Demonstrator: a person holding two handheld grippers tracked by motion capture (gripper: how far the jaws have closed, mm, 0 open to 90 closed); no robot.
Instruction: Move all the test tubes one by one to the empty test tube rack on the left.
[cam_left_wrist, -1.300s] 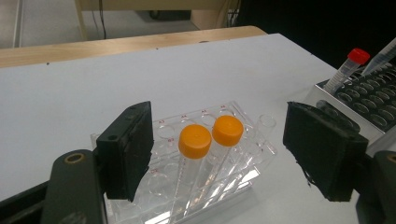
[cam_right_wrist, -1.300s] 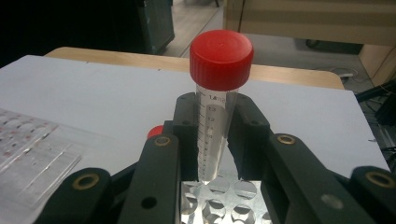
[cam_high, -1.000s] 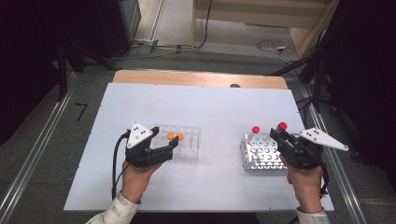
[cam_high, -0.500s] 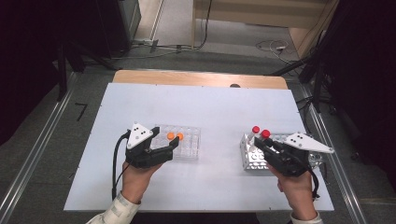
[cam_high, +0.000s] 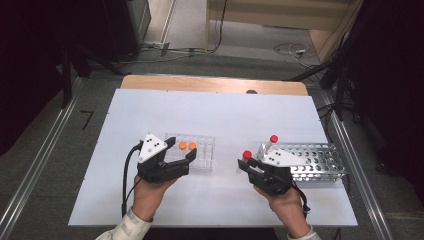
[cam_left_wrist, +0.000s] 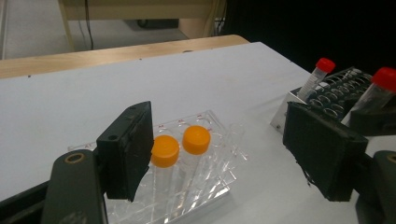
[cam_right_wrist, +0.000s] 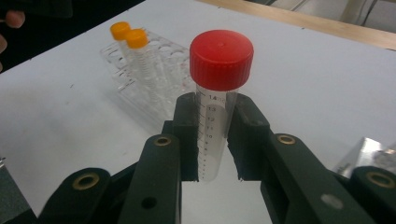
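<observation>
Right hand-held gripper (cam_right_wrist: 212, 140) closed on a red-capped tube (cam_right_wrist: 215, 107), jaws clamped on the clear barrel just under the cap. Held above the counter (cam_high: 240, 120) at about 5 o'clock in the high view, between the metal rack (cam_high: 320, 162) at 3 o'clock of it and the clear rack (cam_high: 200, 152) at 9 o'clock. Red cap (cam_high: 247, 154) visible there at the jaw tips.

Left hand-held gripper (cam_high: 184, 159) open and empty, jaws wide apart, either side of the near end of the clear rack, seemingly steadying it.

Progress, as a judgement: roughly midway through a transfer. Two orange-capped tubes (cam_left_wrist: 180, 142) already seated side by side in the clear rack. One more red-capped tube (cam_high: 270, 143) standing in the metal rack's left corner, leaning a little. Held tube in transit, clear of both racks; likely bound for the clear rack, though direction of travel cannot be told from the pictures. Left to do: carry across, line up over a free well, lower, release, then fetch the remaining one.

Long axis of the held tube close to upright, running along the jaws in the right gripper view: cap toward 12 o'clock, tapered bottom toward 6 o'clock. Graduation marks facing the camera.
</observation>
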